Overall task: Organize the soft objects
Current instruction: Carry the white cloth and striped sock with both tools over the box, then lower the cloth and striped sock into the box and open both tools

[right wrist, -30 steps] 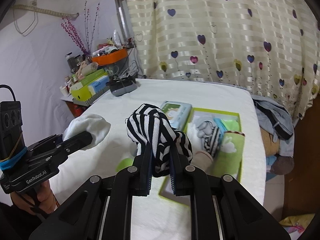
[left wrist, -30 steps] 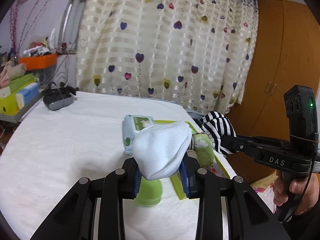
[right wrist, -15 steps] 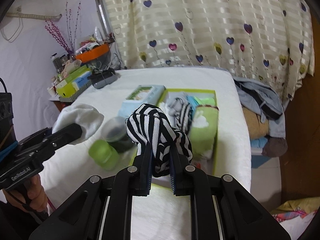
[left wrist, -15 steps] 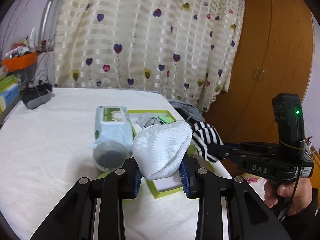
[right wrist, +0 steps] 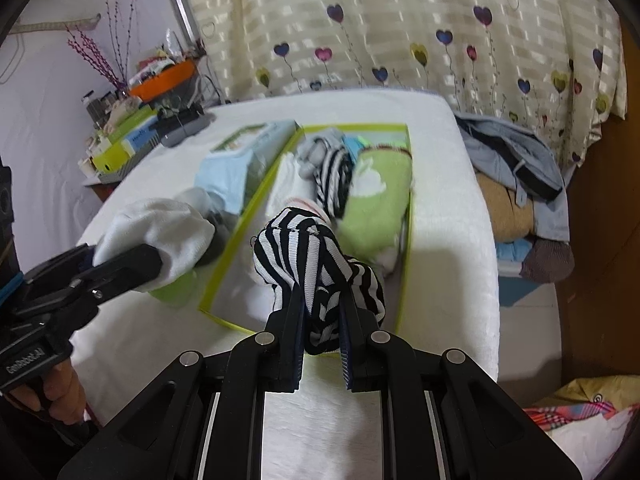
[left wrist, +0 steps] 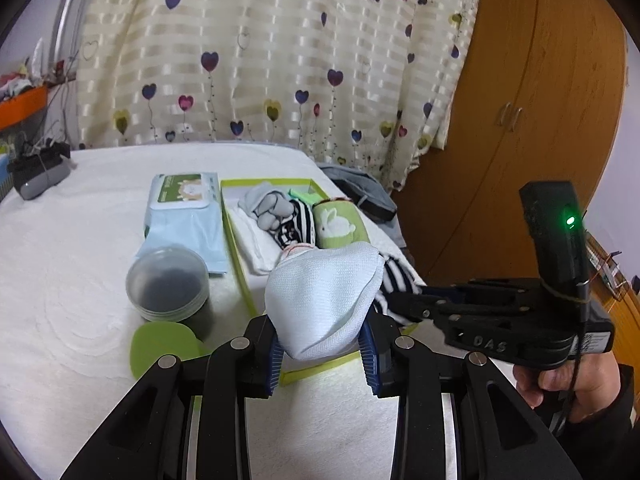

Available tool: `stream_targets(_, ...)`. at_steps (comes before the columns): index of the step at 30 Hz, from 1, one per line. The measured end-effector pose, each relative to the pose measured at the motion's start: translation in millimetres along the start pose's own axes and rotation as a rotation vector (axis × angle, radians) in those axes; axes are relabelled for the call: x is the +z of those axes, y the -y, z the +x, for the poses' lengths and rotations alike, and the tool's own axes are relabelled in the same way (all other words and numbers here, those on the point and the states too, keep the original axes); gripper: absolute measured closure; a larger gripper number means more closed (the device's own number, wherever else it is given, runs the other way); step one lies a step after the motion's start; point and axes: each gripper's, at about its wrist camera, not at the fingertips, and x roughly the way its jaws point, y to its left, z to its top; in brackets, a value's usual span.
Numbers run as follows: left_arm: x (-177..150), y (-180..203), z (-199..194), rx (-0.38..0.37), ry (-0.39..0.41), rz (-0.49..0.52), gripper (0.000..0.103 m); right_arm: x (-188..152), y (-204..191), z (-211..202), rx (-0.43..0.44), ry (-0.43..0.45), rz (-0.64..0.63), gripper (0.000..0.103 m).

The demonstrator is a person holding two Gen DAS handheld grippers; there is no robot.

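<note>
My left gripper is shut on a pale blue-white sock and holds it above the near end of a green-rimmed box. The sock also shows in the right wrist view. My right gripper is shut on a black-and-white striped sock, over the box's near edge. The striped sock peeks out in the left wrist view. The box holds several rolled socks and a green rabbit-print cloth.
A wet-wipes pack lies left of the box. A clear round jar with its green lid stands in front of the pack. A black device lies far left. Clothes are piled off the table's right edge.
Both grippers have moved right and forward over the box's near end, each still holding its sock. The box and wipes pack now sit closer in both views.
</note>
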Motion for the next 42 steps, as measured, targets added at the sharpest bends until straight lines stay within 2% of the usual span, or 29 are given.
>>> stream_targets(7,0,-4,14,0.001,-0.027,-0.004,0.072,-4,11,34,-0.024,-0.081,0.004,0.088)
stream_targets(26,0,-1,65,-0.005,-0.114,-0.004,0.072,31,29,61,-0.009,-0.036,0.034,0.087)
stream_targets(33,-2,5,80,0.005,-0.14,0.014,0.068,15,23,46,-0.02,-0.03,-0.009,0.073)
stream_targets(35,-3,5,81,0.004,-0.144,0.014,0.066,11,20,40,-0.027,-0.024,-0.027,0.063)
stream_targets(36,-2,5,81,0.005,-0.142,0.015,0.063,11,20,39,-0.034,-0.021,-0.033,0.061)
stream_targets(42,-2,4,74,-0.002,-0.11,0.007,0.058,8,23,20,-0.043,0.024,-0.016,0.06)
